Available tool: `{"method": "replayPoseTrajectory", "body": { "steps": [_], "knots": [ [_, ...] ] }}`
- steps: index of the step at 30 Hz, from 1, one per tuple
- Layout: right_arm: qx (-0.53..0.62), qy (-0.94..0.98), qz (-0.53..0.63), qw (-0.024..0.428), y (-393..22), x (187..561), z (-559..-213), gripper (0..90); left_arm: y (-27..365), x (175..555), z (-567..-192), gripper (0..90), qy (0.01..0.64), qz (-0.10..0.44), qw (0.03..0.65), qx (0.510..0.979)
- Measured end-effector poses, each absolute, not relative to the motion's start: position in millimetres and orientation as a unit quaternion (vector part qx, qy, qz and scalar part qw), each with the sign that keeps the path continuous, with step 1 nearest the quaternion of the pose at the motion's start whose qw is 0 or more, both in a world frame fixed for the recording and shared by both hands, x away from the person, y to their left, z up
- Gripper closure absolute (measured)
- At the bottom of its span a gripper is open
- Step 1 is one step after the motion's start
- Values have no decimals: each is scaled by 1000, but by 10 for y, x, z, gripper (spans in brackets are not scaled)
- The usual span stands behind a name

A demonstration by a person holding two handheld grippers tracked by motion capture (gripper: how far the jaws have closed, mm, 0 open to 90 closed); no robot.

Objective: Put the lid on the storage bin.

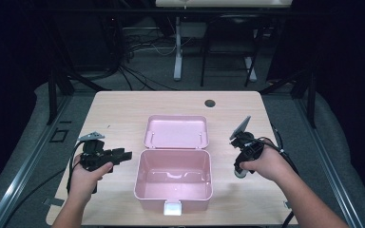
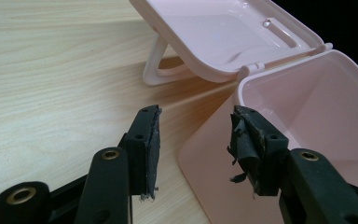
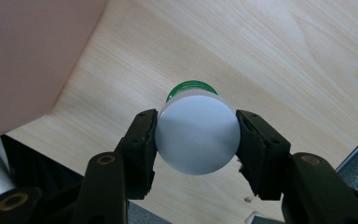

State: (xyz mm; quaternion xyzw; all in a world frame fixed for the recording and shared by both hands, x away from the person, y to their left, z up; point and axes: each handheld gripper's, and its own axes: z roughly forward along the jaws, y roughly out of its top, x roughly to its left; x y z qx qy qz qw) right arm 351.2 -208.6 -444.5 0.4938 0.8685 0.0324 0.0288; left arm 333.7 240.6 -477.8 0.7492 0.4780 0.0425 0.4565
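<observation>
A pink plastic box stands open in the middle of the wooden table, its lid laid back behind it. My left gripper is level at the box's left side, its jaws open and empty. In the left gripper view it faces the box's near corner, with the lid beyond. My right gripper hangs to the right of the box, pointing down. It is shut on a white bottle with a green cap, seen from its base above the table.
The table has a dark round hole near its far edge. A white latch sticks out at the box's front. Beyond the table lie cables and the legs of another table. Cables trail from both grippers.
</observation>
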Motion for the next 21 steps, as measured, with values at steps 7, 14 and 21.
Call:
{"method": "replayPoseTrajectory", "body": {
  "steps": [7, 14, 21],
  "knots": [
    [474, 879, 40, 31, -1953, 3480, -4246, 500, 2409, 3336, -4776, 527, 478, 42, 457, 749],
    [460, 887, 36, 30, -1836, 3463, -4092, 500, 2412, 3339, -4779, 527, 478, 42, 457, 749],
    [450, 892, 39, 31, -1756, 3442, -3965, 500, 2414, 3340, -4783, 527, 479, 42, 456, 748]
  ]
}}
